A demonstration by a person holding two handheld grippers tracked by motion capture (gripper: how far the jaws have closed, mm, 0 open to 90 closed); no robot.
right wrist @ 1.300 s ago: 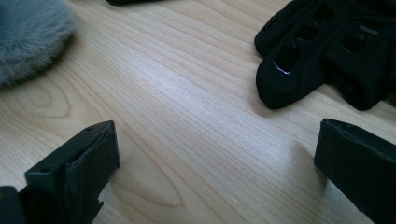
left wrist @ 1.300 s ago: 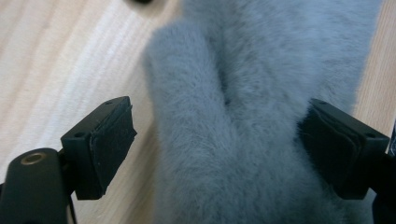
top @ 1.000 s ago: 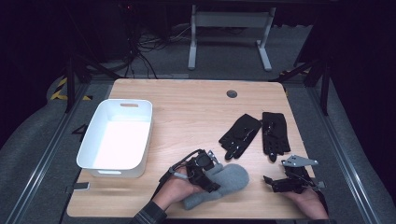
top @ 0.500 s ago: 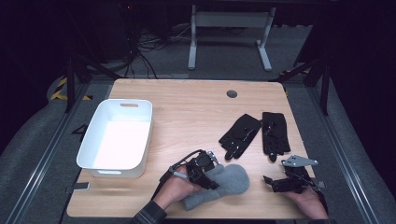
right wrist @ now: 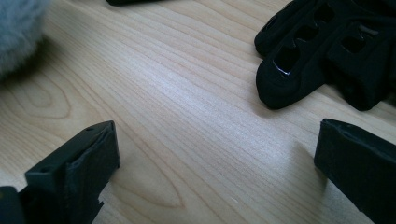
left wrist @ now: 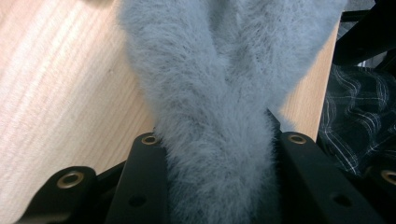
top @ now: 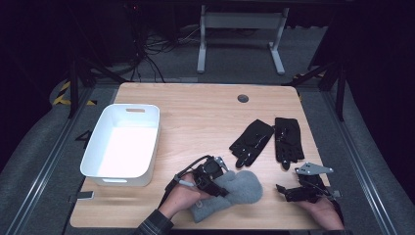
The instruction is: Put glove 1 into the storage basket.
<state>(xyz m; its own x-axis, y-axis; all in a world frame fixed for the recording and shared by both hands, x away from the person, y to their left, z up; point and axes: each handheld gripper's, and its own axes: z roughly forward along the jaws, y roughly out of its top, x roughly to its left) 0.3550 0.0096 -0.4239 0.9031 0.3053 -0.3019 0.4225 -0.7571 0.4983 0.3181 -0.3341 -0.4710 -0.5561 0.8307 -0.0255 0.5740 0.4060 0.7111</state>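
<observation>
Clamping the fluffy grey fleece mitten (left wrist: 215, 116) at the table's (top: 195, 112) near edge, left gripper (top: 211, 177) jaws just closed, bunching pile for a lift. Right gripper (top: 288, 192) idles released beside black gloves (top: 269, 139).

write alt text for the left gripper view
A fluffy grey mitten is bunched between the left tool's two black jaws, which have just been closing on it, over a light wooden table.
</observation>
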